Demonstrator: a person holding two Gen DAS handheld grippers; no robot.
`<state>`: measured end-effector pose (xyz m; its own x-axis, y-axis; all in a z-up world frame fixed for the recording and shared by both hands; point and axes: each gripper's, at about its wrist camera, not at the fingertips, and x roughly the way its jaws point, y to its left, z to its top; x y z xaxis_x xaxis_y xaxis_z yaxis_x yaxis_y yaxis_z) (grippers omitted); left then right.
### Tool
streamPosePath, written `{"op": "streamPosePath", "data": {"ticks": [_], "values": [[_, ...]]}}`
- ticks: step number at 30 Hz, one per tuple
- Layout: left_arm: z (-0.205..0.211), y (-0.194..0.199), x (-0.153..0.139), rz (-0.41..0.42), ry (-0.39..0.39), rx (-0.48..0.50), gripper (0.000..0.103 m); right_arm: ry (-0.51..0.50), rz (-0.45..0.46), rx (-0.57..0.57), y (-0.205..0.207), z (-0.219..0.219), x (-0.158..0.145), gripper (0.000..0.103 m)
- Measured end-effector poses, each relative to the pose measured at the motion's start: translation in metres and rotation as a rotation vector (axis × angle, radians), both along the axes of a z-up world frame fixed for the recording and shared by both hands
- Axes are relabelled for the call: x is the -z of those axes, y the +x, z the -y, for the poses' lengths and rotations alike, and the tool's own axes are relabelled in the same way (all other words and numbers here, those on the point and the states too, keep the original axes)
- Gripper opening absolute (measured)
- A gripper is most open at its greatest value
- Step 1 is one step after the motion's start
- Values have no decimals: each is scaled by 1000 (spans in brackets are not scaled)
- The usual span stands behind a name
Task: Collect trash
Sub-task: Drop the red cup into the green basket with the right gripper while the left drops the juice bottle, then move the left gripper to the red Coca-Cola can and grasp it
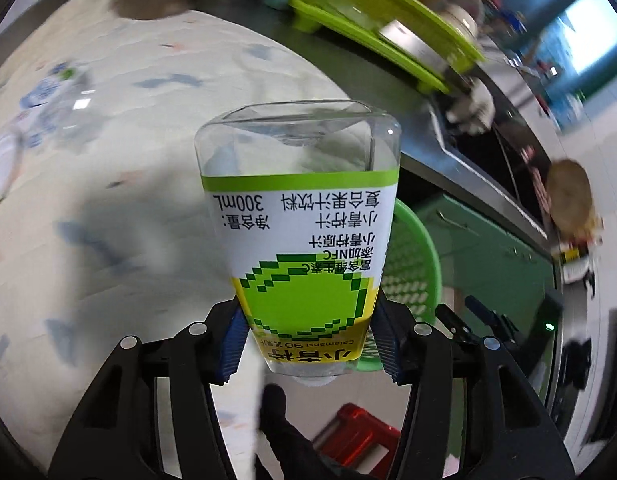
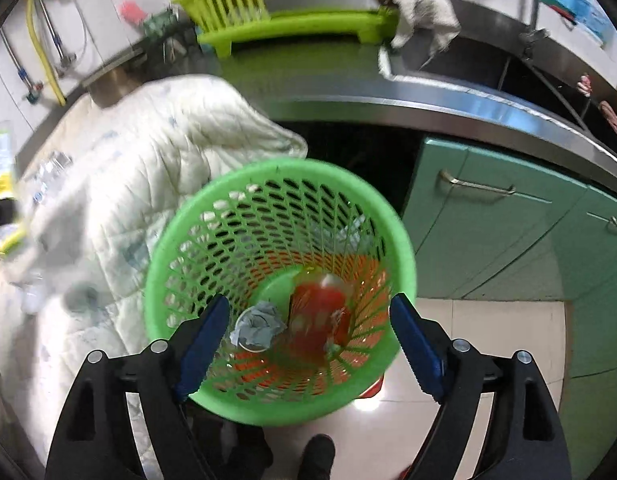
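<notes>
My left gripper (image 1: 308,340) is shut on a clear, empty juice bottle (image 1: 304,216) with a green and white label, held upside down above a white quilted cloth (image 1: 108,184). The green mesh basket (image 1: 418,264) shows just behind the bottle to the right. In the right wrist view my right gripper (image 2: 308,344) is open and empty, right above the green mesh basket (image 2: 180,248). Inside the basket lie a red bottle (image 2: 318,316) and a crumpled grey wad (image 2: 258,326).
A white quilted cloth (image 2: 120,184) covers the surface left of the basket, with a clear plastic bottle (image 1: 48,96) on it. A lime dish rack (image 2: 292,12), a steel sink (image 2: 480,64) and teal cabinet doors (image 2: 488,224) stand behind. A red stool (image 1: 356,436) is on the floor.
</notes>
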<state>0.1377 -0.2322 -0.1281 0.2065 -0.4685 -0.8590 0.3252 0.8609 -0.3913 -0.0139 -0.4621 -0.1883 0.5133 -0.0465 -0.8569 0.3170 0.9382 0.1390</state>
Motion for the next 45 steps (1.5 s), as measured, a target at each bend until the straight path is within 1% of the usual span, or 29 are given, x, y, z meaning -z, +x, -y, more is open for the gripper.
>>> {"op": "streamPosePath", "data": {"ticks": [3, 7, 9, 13, 14, 18, 20, 23, 26, 28, 31, 34, 38, 41, 45], "values": [[34, -1, 12, -28, -7, 50, 54, 19, 43, 7, -16, 4, -16, 82], [75, -4, 34, -60, 17, 93, 54, 8, 98, 24, -41, 8, -38, 85], [94, -6, 46, -96, 16, 117, 54, 16, 115, 33, -51, 11, -44, 85], [123, -8, 64, -135, 25, 145, 54, 20, 137, 48, -66, 15, -52, 85], [131, -8, 68, -143, 27, 149, 54, 23, 143, 51, -69, 16, -54, 85], [148, -8, 84, -203, -3, 143, 54, 24, 155, 58, -80, 18, -58, 85], [156, -8, 89, -220, -16, 140, 55, 28, 158, 66, -85, 21, -58, 85], [164, -8, 98, -253, -45, 122, 64, 31, 163, 82, -91, 26, -59, 85], [167, -7, 102, -275, -74, 102, 73, 42, 167, 97, -97, 32, -59, 85], [168, -7, 101, -275, -66, 103, 73, 42, 167, 102, -100, 34, -59, 85], [166, -8, 96, -266, -75, 107, 73, 44, 166, 98, -102, 34, -59, 85], [156, -9, 83, -229, -71, 109, 73, 46, 169, 87, -99, 33, -60, 85], [133, -5, 66, -178, -66, 89, 73, 46, 177, 54, -87, 28, -63, 85], [104, -1, 50, -130, -55, 44, 73, 40, 184, 17, -76, 20, -66, 85], [65, 4, 34, -92, -60, -22, 73, 39, 201, -47, -54, 3, -72, 85]]}}
